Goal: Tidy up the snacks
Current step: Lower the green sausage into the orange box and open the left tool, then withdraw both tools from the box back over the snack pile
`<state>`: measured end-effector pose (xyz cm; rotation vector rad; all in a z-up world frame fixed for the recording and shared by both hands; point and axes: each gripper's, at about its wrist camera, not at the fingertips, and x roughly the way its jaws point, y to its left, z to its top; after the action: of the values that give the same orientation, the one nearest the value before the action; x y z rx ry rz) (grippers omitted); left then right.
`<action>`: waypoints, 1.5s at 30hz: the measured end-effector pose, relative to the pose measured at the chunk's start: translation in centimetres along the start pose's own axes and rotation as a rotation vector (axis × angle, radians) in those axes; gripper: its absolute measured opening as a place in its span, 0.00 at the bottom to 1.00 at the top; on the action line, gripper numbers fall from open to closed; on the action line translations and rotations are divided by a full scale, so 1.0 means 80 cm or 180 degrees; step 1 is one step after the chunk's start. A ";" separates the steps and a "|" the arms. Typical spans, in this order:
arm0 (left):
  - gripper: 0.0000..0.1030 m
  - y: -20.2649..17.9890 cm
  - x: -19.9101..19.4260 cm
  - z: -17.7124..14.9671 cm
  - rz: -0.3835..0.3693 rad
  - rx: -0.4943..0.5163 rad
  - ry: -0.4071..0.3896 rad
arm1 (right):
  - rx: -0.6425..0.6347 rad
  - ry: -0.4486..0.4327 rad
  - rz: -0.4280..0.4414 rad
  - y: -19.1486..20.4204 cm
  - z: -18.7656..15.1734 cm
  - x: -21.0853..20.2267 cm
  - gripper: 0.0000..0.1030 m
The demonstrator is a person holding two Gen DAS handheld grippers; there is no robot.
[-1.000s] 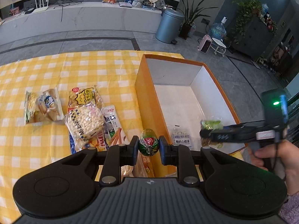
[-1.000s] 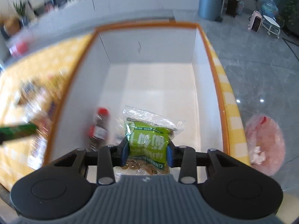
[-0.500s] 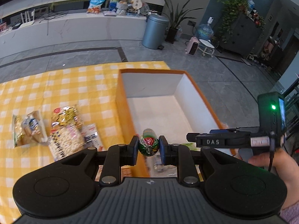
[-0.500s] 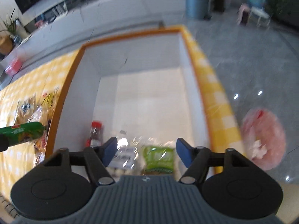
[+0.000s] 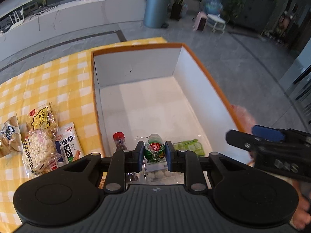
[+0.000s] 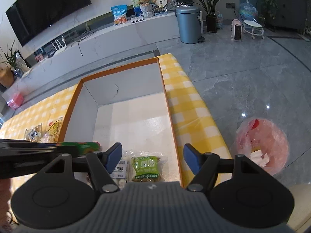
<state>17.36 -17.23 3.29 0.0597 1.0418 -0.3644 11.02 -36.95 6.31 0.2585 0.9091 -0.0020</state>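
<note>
- Orange box (image 5: 206, 73) is sitting on the yellow-checked table (image 5: 58, 81), containing a raisin pack (image 6: 146, 168), red-capped bottle (image 5: 119, 141) and white-ball pack (image 6: 119, 171).
- Left hand-held gripper (image 5: 154, 152) is clamping a green tube snack (image 5: 155, 148) above the box; right hand-held gripper (image 6: 152, 156) is hanging spread wide, holding nothing.

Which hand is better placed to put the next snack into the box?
Left: its tongs grip a green snack tube above the box. The right tongs are open and empty.
</note>
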 end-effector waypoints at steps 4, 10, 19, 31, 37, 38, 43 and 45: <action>0.24 -0.007 0.021 0.000 0.0244 0.0006 0.0031 | 0.0042 0.0019 0.0081 -0.009 -0.008 0.006 0.66; 0.25 -0.007 0.046 -0.003 0.0452 -0.0007 0.0120 | 0.0177 0.0178 0.0234 -0.020 -0.019 0.023 0.68; 0.62 -0.006 0.031 -0.019 0.0217 0.0038 0.0203 | 0.0307 0.0206 0.0279 -0.025 -0.024 0.025 0.67; 0.66 0.017 -0.057 -0.028 0.0285 0.0047 -0.0218 | 0.0423 0.0014 0.0144 -0.010 -0.025 -0.009 0.68; 0.66 0.034 -0.107 -0.034 0.0309 -0.0030 -0.0463 | 0.0351 -0.0105 0.0219 0.018 -0.023 -0.041 0.67; 0.66 0.037 -0.115 -0.035 0.0322 -0.0051 -0.0493 | 0.0307 -0.0117 0.0206 0.026 -0.023 -0.045 0.67; 0.67 0.061 -0.153 -0.040 0.0395 -0.0085 -0.0638 | 0.0153 -0.0152 0.0343 0.067 -0.024 -0.066 0.68; 0.67 0.074 -0.168 -0.042 0.0436 -0.0123 -0.0702 | 0.0063 -0.0175 0.0388 0.087 -0.024 -0.074 0.70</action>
<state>10.40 -7.35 12.34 0.0545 0.8213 -0.2207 6.63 -30.40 11.35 0.3305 0.8378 0.0940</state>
